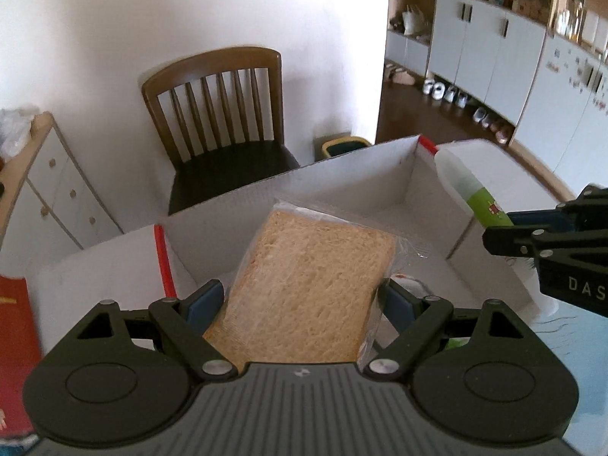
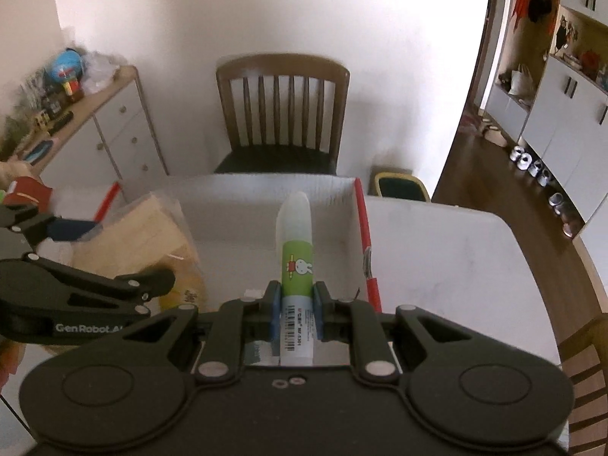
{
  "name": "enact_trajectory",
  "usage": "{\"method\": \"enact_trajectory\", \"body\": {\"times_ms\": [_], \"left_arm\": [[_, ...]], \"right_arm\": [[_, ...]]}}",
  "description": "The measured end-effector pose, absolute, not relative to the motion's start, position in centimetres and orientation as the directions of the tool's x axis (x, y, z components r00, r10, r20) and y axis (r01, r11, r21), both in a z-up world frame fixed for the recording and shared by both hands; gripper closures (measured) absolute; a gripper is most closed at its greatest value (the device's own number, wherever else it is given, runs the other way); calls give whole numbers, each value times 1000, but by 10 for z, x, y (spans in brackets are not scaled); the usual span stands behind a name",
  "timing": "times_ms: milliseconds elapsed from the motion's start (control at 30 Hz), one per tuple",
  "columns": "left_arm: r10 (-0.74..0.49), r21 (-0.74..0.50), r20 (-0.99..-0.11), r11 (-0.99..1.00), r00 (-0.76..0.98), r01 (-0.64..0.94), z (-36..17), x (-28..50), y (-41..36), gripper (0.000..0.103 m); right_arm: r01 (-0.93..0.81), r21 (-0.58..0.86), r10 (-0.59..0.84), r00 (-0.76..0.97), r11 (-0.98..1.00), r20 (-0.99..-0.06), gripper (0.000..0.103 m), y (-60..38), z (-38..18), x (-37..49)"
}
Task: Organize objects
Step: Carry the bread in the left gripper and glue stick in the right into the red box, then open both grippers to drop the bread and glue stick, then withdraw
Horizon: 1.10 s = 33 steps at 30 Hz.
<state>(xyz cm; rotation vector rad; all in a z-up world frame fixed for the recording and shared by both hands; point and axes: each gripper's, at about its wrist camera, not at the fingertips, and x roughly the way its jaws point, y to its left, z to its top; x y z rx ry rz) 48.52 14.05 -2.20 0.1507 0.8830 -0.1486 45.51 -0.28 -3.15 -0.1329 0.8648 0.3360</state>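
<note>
My left gripper (image 1: 304, 300) is shut on a wrapped bread sandwich (image 1: 315, 285), its blue pads pressing both sides. The sandwich hangs tilted over the open white cardboard box (image 1: 342, 174). My right gripper (image 2: 295, 309) is shut on a white glue bottle with a green label (image 2: 297, 262), which points forward over the same box (image 2: 235, 197). In the left wrist view the glue bottle (image 1: 467, 186) and right gripper (image 1: 497, 235) come in from the right edge. In the right wrist view the sandwich (image 2: 144, 235) and left gripper's fingers (image 2: 76, 228) show at the left.
A wooden chair (image 1: 224, 114) stands behind the white table (image 2: 448, 258). A low white drawer cabinet (image 2: 114, 133) with clutter on top is at the left. A red book or packet (image 1: 15, 342) lies by the box's left side. A small yellow-rimmed bin (image 1: 345, 146) sits on the floor.
</note>
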Motion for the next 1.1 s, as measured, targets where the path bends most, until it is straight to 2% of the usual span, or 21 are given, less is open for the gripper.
{"method": "enact_trajectory", "body": {"times_ms": [300,567,800,933,1100], "left_arm": [[-38,146,-796,957,605,253,-48,502,122,15],[-48,116,-816,963,575,245,-65,513,132,15],[-82,71,-816,968,572,241,-69,511,136,15],[-96,58,-803,970,588,238,-65,506,138,15],[-124,17,-790,974,601,224,-58,498,142,15]], "right_arm": [[-374,-13,207,542,927,-815,87,13,-67,464],[-389,-18,200,512,921,-836,86,18,-84,468],[-388,-1,211,502,921,-839,72,12,-82,466],[-391,10,226,510,920,-830,68,5,-78,462],[-388,33,252,527,921,-811,54,-2,-64,453]]}}
